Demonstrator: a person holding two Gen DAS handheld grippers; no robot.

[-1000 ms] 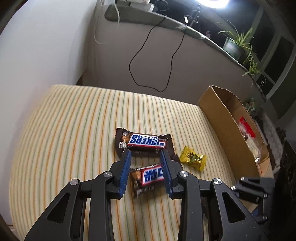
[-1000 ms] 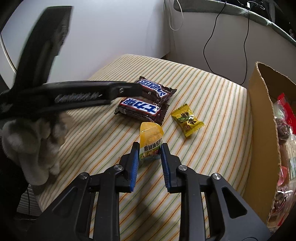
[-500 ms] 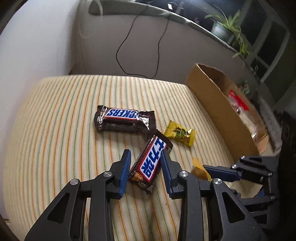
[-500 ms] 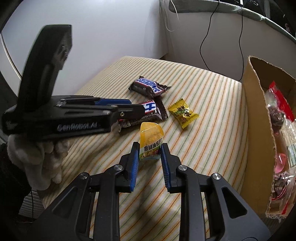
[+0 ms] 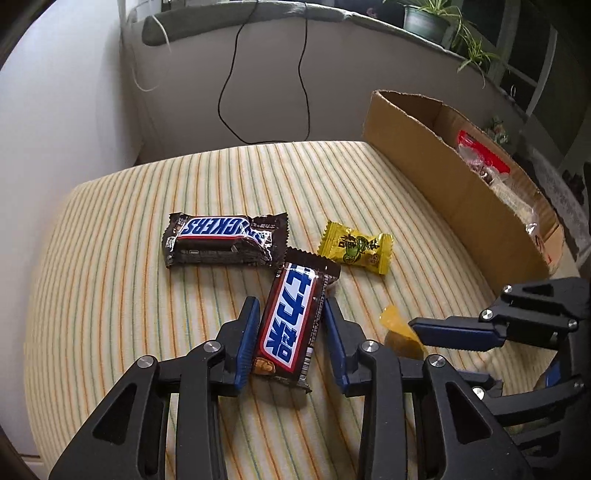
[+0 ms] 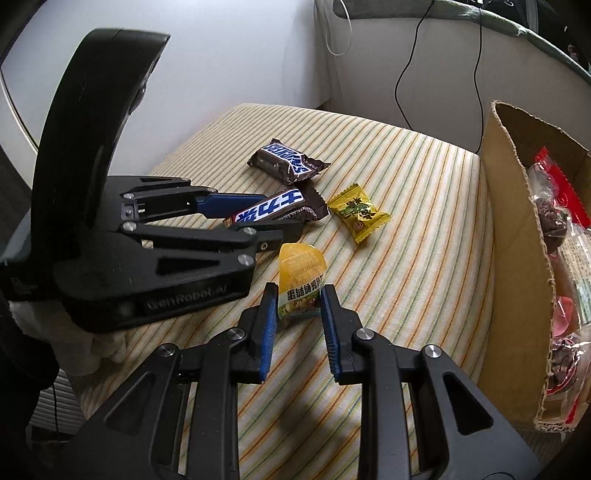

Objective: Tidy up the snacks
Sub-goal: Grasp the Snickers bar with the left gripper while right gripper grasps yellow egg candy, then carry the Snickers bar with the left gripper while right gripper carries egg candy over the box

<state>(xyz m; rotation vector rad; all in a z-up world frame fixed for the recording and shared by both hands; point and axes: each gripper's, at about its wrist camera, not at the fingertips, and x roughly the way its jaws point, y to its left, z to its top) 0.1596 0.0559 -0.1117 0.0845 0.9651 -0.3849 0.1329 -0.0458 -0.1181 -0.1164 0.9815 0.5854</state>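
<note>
My left gripper (image 5: 291, 325) is shut on a brown Snickers bar with Chinese lettering (image 5: 293, 321), held lengthwise between the pads; it also shows in the right wrist view (image 6: 273, 210). My right gripper (image 6: 299, 314) is shut on a yellow snack pouch (image 6: 301, 284), seen from the left wrist as a yellow corner (image 5: 397, 326). A second Snickers bar (image 5: 225, 240) and a yellow candy (image 5: 356, 247) lie on the striped cushion (image 5: 110, 258). A cardboard box (image 5: 443, 184) with several snacks stands at the right.
A black cable (image 5: 266, 74) hangs down the wall behind the cushion. Potted plants (image 5: 436, 18) stand on the ledge at the back right. The box's near wall (image 6: 513, 258) is close to my right gripper.
My left gripper has lifted the Chinese-lettered Snickers bar and turned it lengthwise, moving right toward the box. My right gripper still holds the yellow pouch, now close beside the left gripper.
</note>
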